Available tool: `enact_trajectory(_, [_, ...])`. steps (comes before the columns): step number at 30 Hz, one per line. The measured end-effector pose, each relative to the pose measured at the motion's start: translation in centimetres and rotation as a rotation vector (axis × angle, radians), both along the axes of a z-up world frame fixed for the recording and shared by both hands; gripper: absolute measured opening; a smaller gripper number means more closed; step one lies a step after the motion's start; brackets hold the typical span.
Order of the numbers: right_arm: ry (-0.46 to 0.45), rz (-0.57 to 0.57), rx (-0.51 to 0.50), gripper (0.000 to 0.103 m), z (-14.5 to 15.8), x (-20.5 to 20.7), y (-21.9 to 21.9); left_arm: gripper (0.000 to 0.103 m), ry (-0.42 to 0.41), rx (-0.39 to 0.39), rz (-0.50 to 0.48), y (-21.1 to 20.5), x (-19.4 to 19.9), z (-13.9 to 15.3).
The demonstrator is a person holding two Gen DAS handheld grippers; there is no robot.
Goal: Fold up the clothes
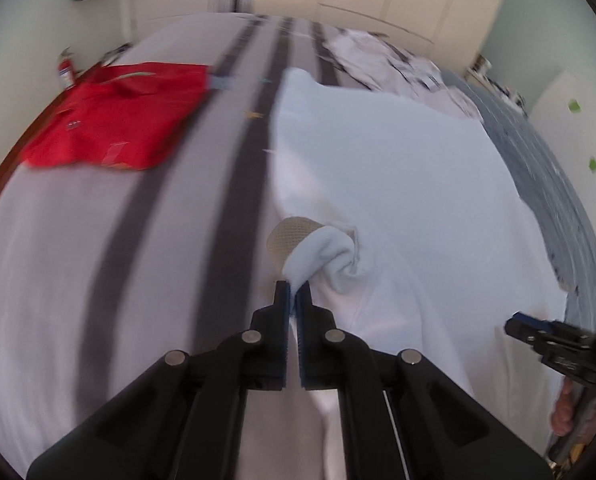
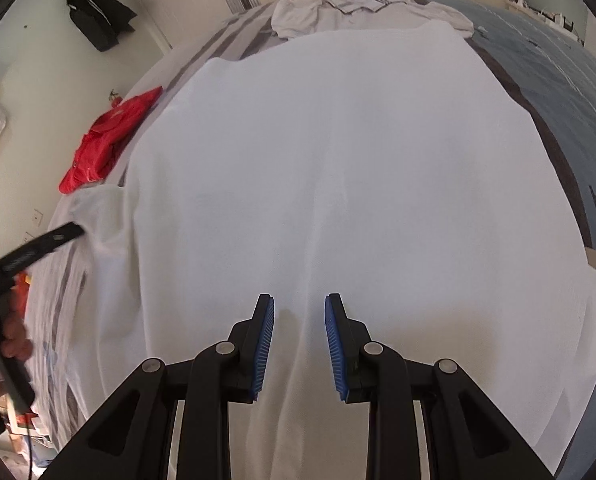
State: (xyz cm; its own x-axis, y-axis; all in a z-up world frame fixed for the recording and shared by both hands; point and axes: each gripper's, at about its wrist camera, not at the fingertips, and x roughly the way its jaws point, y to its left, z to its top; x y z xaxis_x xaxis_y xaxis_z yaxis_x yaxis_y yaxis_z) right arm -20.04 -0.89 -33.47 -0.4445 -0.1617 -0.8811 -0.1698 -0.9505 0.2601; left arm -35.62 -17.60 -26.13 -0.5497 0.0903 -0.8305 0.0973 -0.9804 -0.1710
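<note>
A large white garment [image 2: 338, 160] lies spread flat over the bed. In the left wrist view its near edge is bunched into a rolled sleeve [image 1: 330, 252] with a beige mesh patch [image 1: 290, 232] beside it. My left gripper [image 1: 293, 286] is shut on that bunched white fabric, lifting it slightly; from the right wrist view it [image 2: 74, 232] pinches the garment's left edge. My right gripper [image 2: 300, 304] hangs open just above the garment's near middle, nothing pinched between its blue pads [image 2: 264, 344]. It also shows at the right edge of the left wrist view [image 1: 514, 326].
A red garment [image 1: 118, 116] lies folded on the grey-striped bed cover [image 1: 98, 260] at the left. More white clothes [image 2: 358, 8] are piled at the far end. A blue blanket [image 2: 558, 80] covers the right side. A hand [image 2: 14, 336] holds the left gripper.
</note>
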Motion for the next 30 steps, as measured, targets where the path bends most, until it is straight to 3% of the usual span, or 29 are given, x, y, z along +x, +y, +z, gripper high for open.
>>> enact_trajectory(6, [-0.036,-0.003,0.019,0.024,-1.6,-0.1,-0.1,0.002,-0.03,-0.016,0.137,-5.7,5.3,1.4])
enact_trajectory(10, [-0.038,0.01,0.034,0.024,-1.7,0.4,0.1,0.003,-0.06,0.005,0.26,-9.6,6.9,-0.5])
enact_trajectory(12, [-0.037,0.013,0.039,0.024,-1.6,0.7,0.3,0.003,-0.115,-0.019,0.258,-9.9,7.4,-2.6])
enact_trajectory(16, [-0.023,0.028,0.029,0.024,-1.2,0.9,-0.5,0.005,-0.162,0.034,0.16,-7.3,8.4,-5.3])
enact_trajectory(19, [-0.009,0.044,0.017,0.024,-0.6,1.6,-1.0,0.022,-0.146,0.07,0.072,-4.7,9.0,-5.8])
enact_trajectory(21, [-0.003,0.054,0.008,0.024,-0.3,2.1,-1.5,0.049,-0.148,0.094,0.037,-3.2,9.2,-6.2])
enact_trajectory(22, [-0.003,0.058,0.005,0.024,-0.3,2.3,-1.7,0.055,-0.152,0.11,0.024,-2.6,9.3,-6.4])
enact_trajectory(30, [-0.011,0.063,-0.02,0.024,-0.3,3.9,-2.5,0.055,-0.099,0.21,0.007,-0.3,6.7,-6.6])
